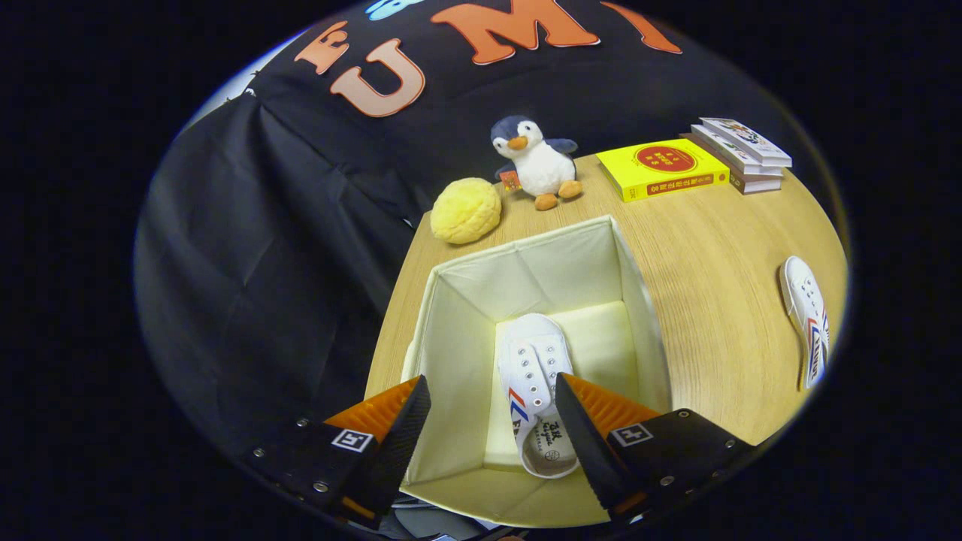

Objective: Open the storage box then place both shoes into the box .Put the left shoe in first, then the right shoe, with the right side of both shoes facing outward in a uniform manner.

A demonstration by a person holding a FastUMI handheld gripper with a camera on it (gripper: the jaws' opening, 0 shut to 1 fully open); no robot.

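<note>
Hovering over the open storage box (pixel 466 300), the hand-held gripper (pixel 492 424) has its fingers spread wide and empty, one white shoe (pixel 535 376) lying on the box floor between them. Next should come the second shoe (pixel 808 319), well apart on the counter (pixel 714 300); grip it mid-body and match the first's orientation.

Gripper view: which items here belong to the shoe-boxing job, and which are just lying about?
Job items: storage box, open; shoe in the box; second shoe on the table; gripper, open above the box.

Lying about: penguin plush, yellow ball, yellow book, stacked books.
</note>
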